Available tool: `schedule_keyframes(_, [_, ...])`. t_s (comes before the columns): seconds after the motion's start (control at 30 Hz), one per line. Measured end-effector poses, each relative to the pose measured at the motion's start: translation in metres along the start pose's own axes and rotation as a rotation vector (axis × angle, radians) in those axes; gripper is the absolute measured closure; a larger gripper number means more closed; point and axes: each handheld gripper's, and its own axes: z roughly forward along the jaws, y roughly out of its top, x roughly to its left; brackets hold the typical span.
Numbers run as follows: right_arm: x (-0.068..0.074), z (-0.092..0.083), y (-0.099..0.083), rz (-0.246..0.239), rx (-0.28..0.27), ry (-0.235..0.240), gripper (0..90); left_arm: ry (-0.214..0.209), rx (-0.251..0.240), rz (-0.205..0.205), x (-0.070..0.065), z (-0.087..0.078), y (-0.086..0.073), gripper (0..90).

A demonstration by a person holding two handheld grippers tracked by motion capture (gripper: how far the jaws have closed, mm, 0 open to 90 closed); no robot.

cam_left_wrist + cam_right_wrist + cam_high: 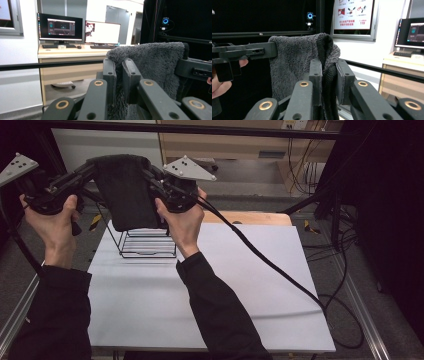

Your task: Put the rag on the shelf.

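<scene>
A dark grey fluffy towel hangs stretched between my two grippers, high above the white table. My left gripper is shut on the towel's left top corner, my right gripper on its right top corner. In the left gripper view the jaws pinch the towel at my left gripper, with the other gripper's jaw across the far edge. The right gripper view has the towel's folded edge clamped at my right gripper. A black wire rack stands on the table just below the towel.
The table's wooden far edge lies behind the white sheet. A black cable trails from the right gripper across the table to the floor at right. A black frame bar runs across the top. Desks with monitors stand beyond.
</scene>
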Motion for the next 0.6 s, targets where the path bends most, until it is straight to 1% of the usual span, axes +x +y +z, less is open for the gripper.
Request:
schedule_keyframes(0.17, [-0.001,0.005,0.010,0.002,-0.019,0.001,77.9,0.011,-0.021,-0.004,0.003,0.002,0.008,82.0])
schedule_keyframes(0.23, [-0.002,0.009,0.014,-0.005,-0.023,-0.002,77.9,0.015,-0.026,-0.007,0.004,0.005,0.011,82.0])
schedule_keyframes(0.37, [-0.005,0.015,0.018,0.006,-0.027,-0.002,78.0,0.023,-0.031,-0.009,0.008,0.010,0.015,82.0])
schedule_keyframes(0.6, [-0.005,0.026,0.025,-0.024,-0.037,0.001,78.0,0.056,-0.046,-0.004,0.014,0.017,0.021,82.0])
